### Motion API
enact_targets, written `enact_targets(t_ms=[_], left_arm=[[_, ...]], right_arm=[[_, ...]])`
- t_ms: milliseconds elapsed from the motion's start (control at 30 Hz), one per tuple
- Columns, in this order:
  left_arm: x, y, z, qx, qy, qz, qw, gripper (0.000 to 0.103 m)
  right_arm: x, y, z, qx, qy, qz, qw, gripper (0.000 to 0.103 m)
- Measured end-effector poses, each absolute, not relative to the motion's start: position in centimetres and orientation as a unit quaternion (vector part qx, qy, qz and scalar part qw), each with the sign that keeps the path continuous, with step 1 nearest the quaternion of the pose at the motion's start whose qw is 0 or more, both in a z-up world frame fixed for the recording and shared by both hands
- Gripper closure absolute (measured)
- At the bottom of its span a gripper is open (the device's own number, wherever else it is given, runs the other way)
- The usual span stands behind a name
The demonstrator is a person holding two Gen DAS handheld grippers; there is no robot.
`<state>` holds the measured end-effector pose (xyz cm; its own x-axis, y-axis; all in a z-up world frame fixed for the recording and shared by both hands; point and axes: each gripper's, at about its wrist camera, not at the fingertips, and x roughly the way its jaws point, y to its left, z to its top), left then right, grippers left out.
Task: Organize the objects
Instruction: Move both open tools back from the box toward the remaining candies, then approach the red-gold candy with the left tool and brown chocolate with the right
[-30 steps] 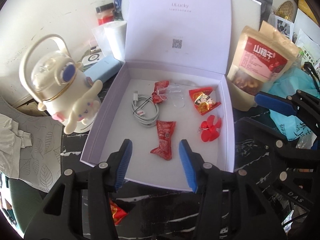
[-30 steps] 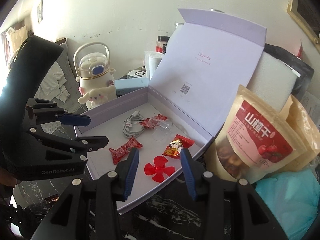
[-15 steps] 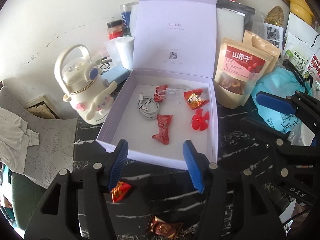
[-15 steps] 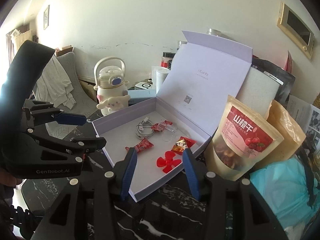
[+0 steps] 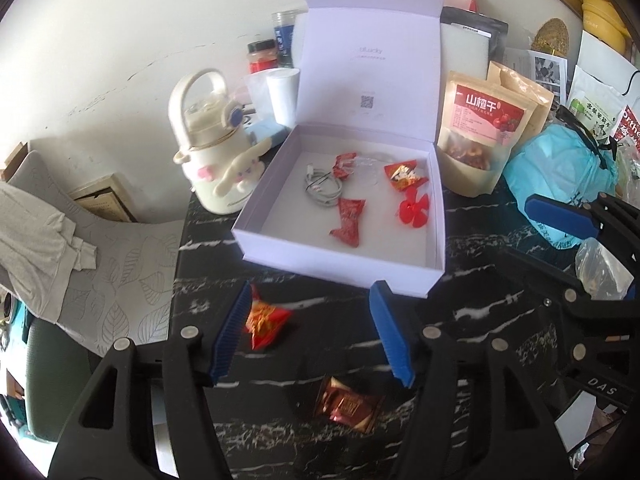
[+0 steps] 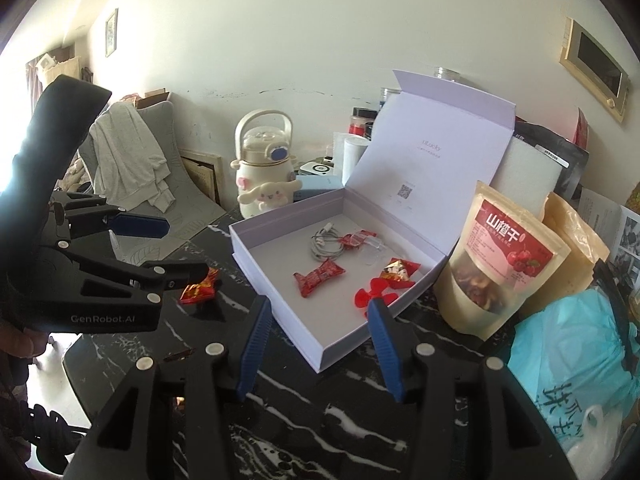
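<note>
Candy [image 5: 264,320] beside left tongs [image 5: 310,334] fingertip; both tongs [image 6: 318,344] agape, empty.

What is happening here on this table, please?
A person holds two grippers and is tidying small things into the open lilac box. It already contains a white cable, red candies and a red propeller. The left gripper is open, and a red-orange candy lies on the black table beside its left finger. A brown candy lies nearer the camera. The right gripper is open and empty by the box's near corner.
</note>
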<state>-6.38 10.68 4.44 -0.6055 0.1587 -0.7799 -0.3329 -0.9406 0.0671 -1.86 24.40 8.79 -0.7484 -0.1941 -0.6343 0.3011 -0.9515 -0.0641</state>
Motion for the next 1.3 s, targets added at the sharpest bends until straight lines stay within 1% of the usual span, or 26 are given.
enact_targets(t_ms=[633, 967, 1200, 1300], left_arm=[[-1.5, 5.8, -0.4, -0.461, 0.087, 0.877, 0.107, 0.042], [-1.7, 4.4, -3.2, -0.486, 0.065, 0.865, 0.104, 0.042], [-2.7, 3.3, -4.8, -0.5, 0.036, 0.858, 0.113, 0.042], [-3.1, 3.1, -5.4, -0.504, 0.029, 0.855, 0.116, 0.042]], right_arm=[[1.4, 19.0, 4.1, 0.36, 0.093, -0.907, 0.197, 0.052], [1.2, 17.1, 1.3, 0.385, 0.095, -0.89, 0.226, 0.052], [0.3, 16.2, -1.0, 0.413, 0.093, -0.874, 0.24, 0.052], [0.1, 15.7, -2.1, 0.428, 0.097, -0.864, 0.248, 0.049]])
